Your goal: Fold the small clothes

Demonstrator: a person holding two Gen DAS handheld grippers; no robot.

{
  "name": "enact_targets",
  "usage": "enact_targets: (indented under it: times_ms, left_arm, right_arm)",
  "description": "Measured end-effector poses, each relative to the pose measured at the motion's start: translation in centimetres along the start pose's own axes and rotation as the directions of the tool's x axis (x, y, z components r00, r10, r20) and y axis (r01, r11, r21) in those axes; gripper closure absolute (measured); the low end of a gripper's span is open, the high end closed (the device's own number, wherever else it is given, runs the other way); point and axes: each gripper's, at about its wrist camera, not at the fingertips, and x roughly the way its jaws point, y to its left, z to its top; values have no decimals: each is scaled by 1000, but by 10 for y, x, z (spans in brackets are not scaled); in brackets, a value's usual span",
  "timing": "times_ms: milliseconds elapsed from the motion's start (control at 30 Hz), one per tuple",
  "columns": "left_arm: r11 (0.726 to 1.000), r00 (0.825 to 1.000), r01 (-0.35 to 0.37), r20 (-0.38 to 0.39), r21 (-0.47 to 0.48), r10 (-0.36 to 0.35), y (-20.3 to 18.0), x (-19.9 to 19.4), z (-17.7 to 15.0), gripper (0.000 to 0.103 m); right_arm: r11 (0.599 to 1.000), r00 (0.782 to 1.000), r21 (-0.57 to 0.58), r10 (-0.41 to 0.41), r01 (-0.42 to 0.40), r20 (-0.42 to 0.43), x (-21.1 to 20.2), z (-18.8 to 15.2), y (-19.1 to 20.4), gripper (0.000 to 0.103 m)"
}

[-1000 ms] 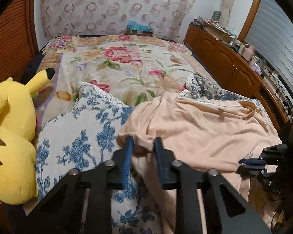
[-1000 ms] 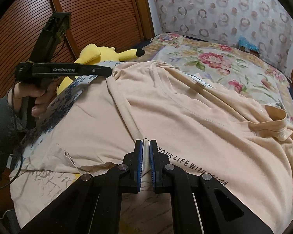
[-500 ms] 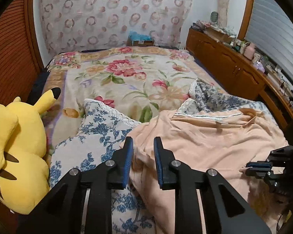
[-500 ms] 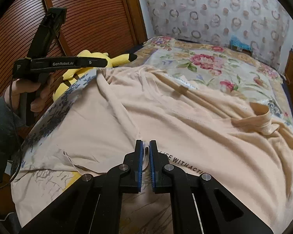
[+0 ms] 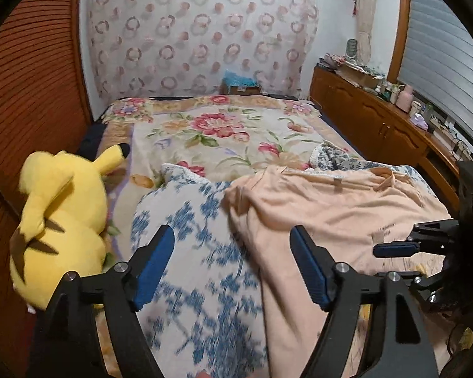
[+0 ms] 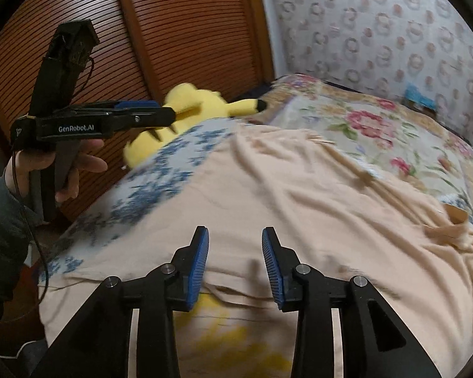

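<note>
A peach t-shirt (image 5: 331, 208) lies spread on the bed over a blue-and-white floral cloth (image 5: 192, 236); it also shows in the right wrist view (image 6: 299, 208). My left gripper (image 5: 231, 245) is open and empty, raised above the shirt's left edge and the cloth. It appears in the right wrist view (image 6: 135, 113), held in a hand above the bed's left side. My right gripper (image 6: 235, 249) is open and empty just above the shirt's near hem. It appears in the left wrist view (image 5: 394, 249) at the right.
A yellow plush toy (image 5: 56, 220) sits at the bed's left edge by a wooden slatted door (image 6: 173, 31). A flowered blanket (image 5: 217, 132) covers the far bed. A wooden dresser (image 5: 378, 119) with small items runs along the right wall.
Both grippers opened and let go of the shirt. The left gripper lifted up and back from the shirt's edge. The shirt now lies flat on the bed.
</note>
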Motion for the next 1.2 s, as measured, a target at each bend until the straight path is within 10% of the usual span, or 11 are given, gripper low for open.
enact_targets:
  times_ms: [500, 700, 1200]
  left_arm:
    - [994, 998, -50, -29, -99, 48, 23, -32, -58, 26]
    - [994, 999, -42, -25, -100, 39, 17, -34, -65, 26]
    - [998, 999, 5, -42, -58, -7, -17, -26, -68, 26]
  right_arm:
    - [988, 982, -113, 82, -102, -168, 64, 2, 44, 70]
    - [986, 984, -138, 70, -93, -164, 51, -7, 56, 97]
    - [999, 994, -20, 44, -46, -98, -20, -53, 42, 92]
